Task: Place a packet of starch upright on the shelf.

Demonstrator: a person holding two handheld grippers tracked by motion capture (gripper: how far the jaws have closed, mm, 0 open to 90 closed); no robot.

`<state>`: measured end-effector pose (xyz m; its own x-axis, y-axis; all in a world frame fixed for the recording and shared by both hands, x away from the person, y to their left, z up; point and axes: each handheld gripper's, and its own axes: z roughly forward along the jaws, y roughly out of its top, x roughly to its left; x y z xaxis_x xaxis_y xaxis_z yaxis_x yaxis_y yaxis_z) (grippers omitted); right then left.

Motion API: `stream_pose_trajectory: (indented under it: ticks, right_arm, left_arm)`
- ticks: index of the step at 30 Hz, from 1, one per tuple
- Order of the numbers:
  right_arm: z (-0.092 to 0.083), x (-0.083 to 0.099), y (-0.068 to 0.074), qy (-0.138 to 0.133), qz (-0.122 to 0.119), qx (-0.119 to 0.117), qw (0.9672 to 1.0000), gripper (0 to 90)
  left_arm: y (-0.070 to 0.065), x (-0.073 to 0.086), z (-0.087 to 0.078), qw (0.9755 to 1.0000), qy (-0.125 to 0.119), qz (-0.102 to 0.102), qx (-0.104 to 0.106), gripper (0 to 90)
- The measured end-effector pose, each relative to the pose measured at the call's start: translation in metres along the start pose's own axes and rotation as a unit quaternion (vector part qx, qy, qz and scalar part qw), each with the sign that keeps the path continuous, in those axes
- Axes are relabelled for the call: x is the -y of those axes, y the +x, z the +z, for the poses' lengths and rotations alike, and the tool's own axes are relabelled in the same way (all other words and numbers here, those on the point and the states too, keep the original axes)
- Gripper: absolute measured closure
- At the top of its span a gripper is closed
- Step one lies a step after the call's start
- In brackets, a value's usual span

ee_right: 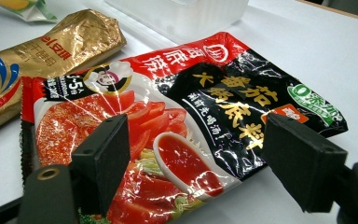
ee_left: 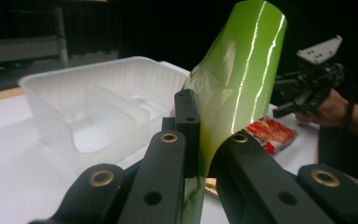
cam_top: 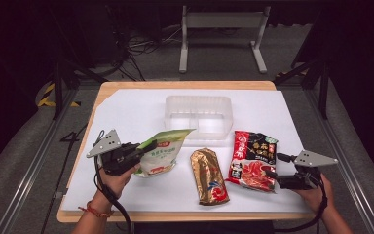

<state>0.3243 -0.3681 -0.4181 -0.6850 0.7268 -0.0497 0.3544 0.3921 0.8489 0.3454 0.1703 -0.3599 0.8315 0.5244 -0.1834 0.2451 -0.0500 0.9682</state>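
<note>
Left gripper [cam_top: 146,146] is clamped on the green packet [cam_top: 161,153], jaws pinching its edge so the bag stands up off the table w/ its top corner aimed toward the clear tray [cam_top: 198,114]; in the left gripper view the glossy green film [ee_left: 242,79] curls up between the two black jaws, bent where they bite it, tray [ee_left: 98,107] just beyond. That grip near the edge looks chosen so the bag hangs free and can be carried over the tray wall, probably the next move. Right gripper [cam_top: 277,174] sits at the near-right corner of the red-and-black soup-base packet [cam_top: 252,160], jaws spread wide, nothing held; the right gripper view shows the two pads either side of the packet [ee_right: 168,126], hovering low over it, likely lining up for a pinch or just waiting its turn. Between the two packets lies a gold packet [cam_top: 208,175], flat on the white sheet [cam_top: 126,112], apart from both grippers; it also shows at upper left of the right gripper view [ee_right: 42,51]. Tray is empty as far as I can tell, divided into compartments, set at the far middle of the sheet, w/in easy reach of both hands. Green packet is thus lifted at its gripped side, near-left of the tray, not yet in it.
</note>
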Motion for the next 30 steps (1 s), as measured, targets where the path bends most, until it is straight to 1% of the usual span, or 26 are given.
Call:
stream_pose_trajectory:
  ticks: [2,3,4,5,6,7,9,10,12,14,15,17,18,20,24,25,26,27,29,30]
  right_arm:
    - [0.0,0.0,0.0,-0.001,0.001,0.0,1.0,23.8]
    - [0.0,0.0,0.0,-0.001,0.001,0.0,1.0,23.8]
    - [0.0,0.0,0.0,0.0,0.001,0.0,1.0,23.8]
    - [0.0,0.0,0.0,0.0,0.001,0.0,1.0,23.8]
    - [0.001,0.0,0.0,0.0,0.001,0.0,1.0,23.8]
    - [0.0,0.0,0.0,0.0,0.001,0.0,1.0,23.8]
    - [0.0,0.0,0.0,0.0,0.003,0.0,1.0,23.9]
    - [0.0,0.0,0.0,0.0,0.003,0.001,1.0,23.9]
    - [0.0,0.0,0.0,0.001,0.003,0.001,1.0,23.9]
    - [0.0,0.001,0.0,0.001,0.003,0.002,1.0,24.0]
    - [0.0,0.001,0.0,0.002,0.003,0.002,1.0,24.0]
    - [0.0,0.001,0.0,0.002,0.004,0.002,1.0,23.9]
    - [0.0,0.001,0.0,0.002,0.005,0.002,1.0,23.9]
    - [0.0,0.001,0.0,0.003,0.005,0.003,1.0,23.9]
    - [0.0,0.002,-0.001,0.003,0.005,0.002,1.0,24.0]
    - [0.0,0.002,-0.001,0.003,0.005,0.003,1.0,23.9]
    - [0.0,0.002,-0.001,0.002,0.007,0.003,1.0,24.0]
    - [0.0,0.002,-0.001,0.002,0.007,0.002,1.0,24.0]
    - [-0.001,0.002,-0.001,0.003,0.006,0.002,1.0,24.0]
    - [-0.001,0.002,-0.001,0.002,0.006,0.001,1.0,24.0]
  left_arm:
    - [0.0,-0.003,-0.001,0.9999,-0.006,-0.001,-0.008,90.0]
    - [0.0,-0.003,-0.001,0.9999,-0.006,-0.001,-0.008,90.0]
    - [0.001,-0.005,0.0,0.9999,-0.009,-0.006,-0.01,90.0]
    - [0.001,-0.005,0.0,0.9999,-0.009,-0.006,-0.01,90.0]
    - [0.001,-0.007,0.001,0.9998,-0.012,-0.004,-0.015,90.0]
    - [0.001,-0.008,0.002,0.9998,-0.016,-0.007,-0.012,90.0]
    - [0.0,-0.013,0.005,0.9997,-0.018,-0.003,-0.019,90.0]
    - [0.0,-0.013,0.005,0.9997,-0.018,-0.003,-0.019,90.0]
    - [0.0,-0.019,0.008,0.9993,-0.026,-0.007,-0.024,90.0]
    - [0.001,-0.02,0.009,0.9992,-0.031,-0.009,-0.025,90.0]
    - [0.002,-0.022,0.011,0.9989,-0.035,-0.008,-0.029,90.0]
    - [0.004,-0.026,0.014,0.9986,-0.038,-0.016,-0.033,90.0]
    - [0.004,-0.029,0.017,0.9983,-0.04,-0.015,-0.038,90.0]
    - [0.005,-0.034,0.021,0.9982,-0.042,-0.018,-0.04,90.0]
    - [0.006,-0.042,0.033,0.9978,-0.042,-0.016,-0.049,90.0]
    - [0.007,-0.044,0.035,0.9976,-0.043,-0.018,-0.051,90.0]
    - [0.008,-0.045,0.037,0.9976,-0.045,-0.017,-0.051,90.0]
    - [0.009,-0.046,0.038,0.9974,-0.046,-0.021,-0.051,90.0]
    - [0.011,-0.05,0.041,0.9967,-0.055,-0.018,-0.056,90.0]
    - [0.012,-0.053,0.044,0.9965,-0.056,-0.019,-0.06,90.0]
